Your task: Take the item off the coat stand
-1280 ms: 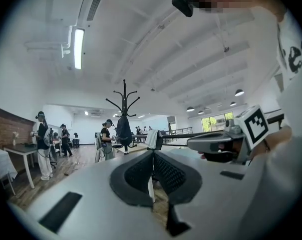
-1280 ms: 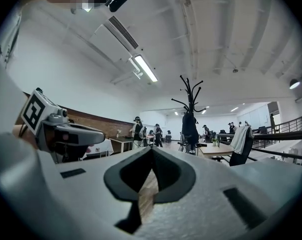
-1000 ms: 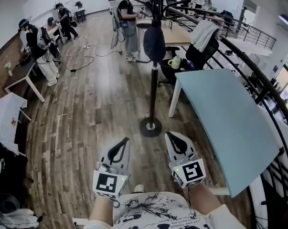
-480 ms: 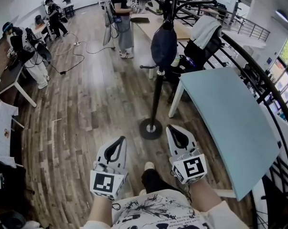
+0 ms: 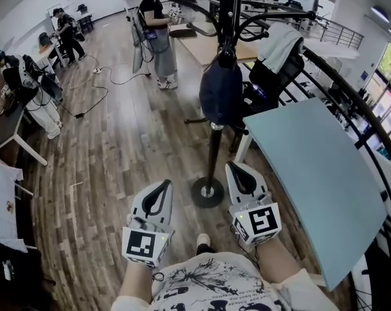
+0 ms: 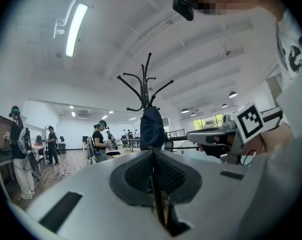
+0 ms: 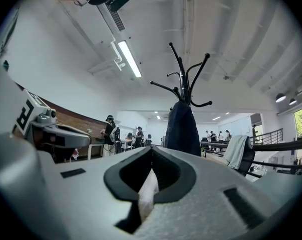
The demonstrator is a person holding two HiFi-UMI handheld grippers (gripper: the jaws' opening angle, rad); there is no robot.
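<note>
A black coat stand [image 5: 214, 135] rises from a round base [image 5: 208, 192] on the wood floor just ahead of me. A dark navy item [image 5: 221, 92] hangs from its upper hooks, close against the pole. My left gripper [image 5: 166, 184] and right gripper [image 5: 233, 167] are held low on either side of the base, both shut and empty, well below the item. In the left gripper view the item [image 6: 152, 126] hangs straight beyond the shut left gripper [image 6: 152, 151]. In the right gripper view it [image 7: 181, 126] sits just right of the shut right gripper [image 7: 152, 149], under the curved hooks [image 7: 186, 79].
A pale blue table [image 5: 312, 167] stands immediately right of the stand. Behind it is a dark chair with a white cloth [image 5: 276, 47], and a black railing [image 5: 357, 109] runs along the right. A person [image 5: 153, 31] stands beyond the stand; others [image 5: 26, 89] work at desks on the left.
The view has closed in on the coat stand: the hanging item and pole look larger and nearer. Both grippers stay shut in about the same place.
</note>
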